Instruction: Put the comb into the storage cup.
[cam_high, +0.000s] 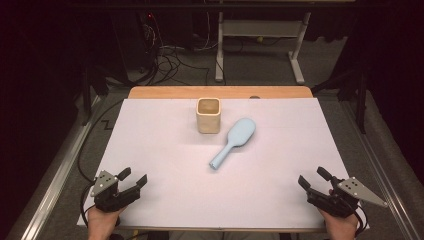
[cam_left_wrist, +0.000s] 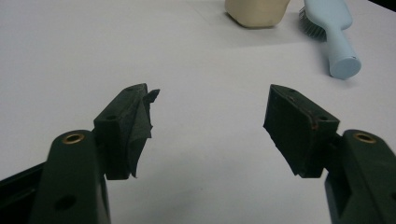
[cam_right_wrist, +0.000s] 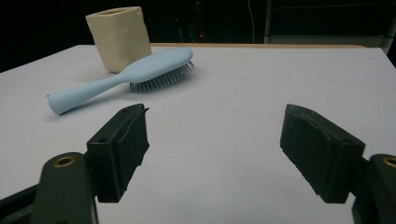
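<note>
A light blue hairbrush (cam_high: 234, 141) lies bristles down on the white table sheet (cam_high: 165, 150), its handle toward the near side. Just behind it to the left stands a cream square cup (cam_high: 208, 115), upright and empty as far as I can see. My left gripper (cam_high: 133, 179) rests at the near left corner, jaws open with nothing between them. At the near right corner my right gripper (cam_high: 312, 179) is open too and holds nothing. From the left gripper (cam_left_wrist: 210, 109) the brush handle (cam_left_wrist: 343, 56) and cup (cam_left_wrist: 256, 11) lie ahead to the right. Ahead and left of the right gripper (cam_right_wrist: 215, 126) lie the brush (cam_right_wrist: 135, 72) and cup (cam_right_wrist: 120, 36).
A wooden table edge (cam_high: 220, 92) shows beyond the sheet. Past it are a dark floor with cables (cam_high: 170, 60) and a white desk frame (cam_high: 260, 45). Metal rails (cam_high: 55, 170) run along both sides of the table.
</note>
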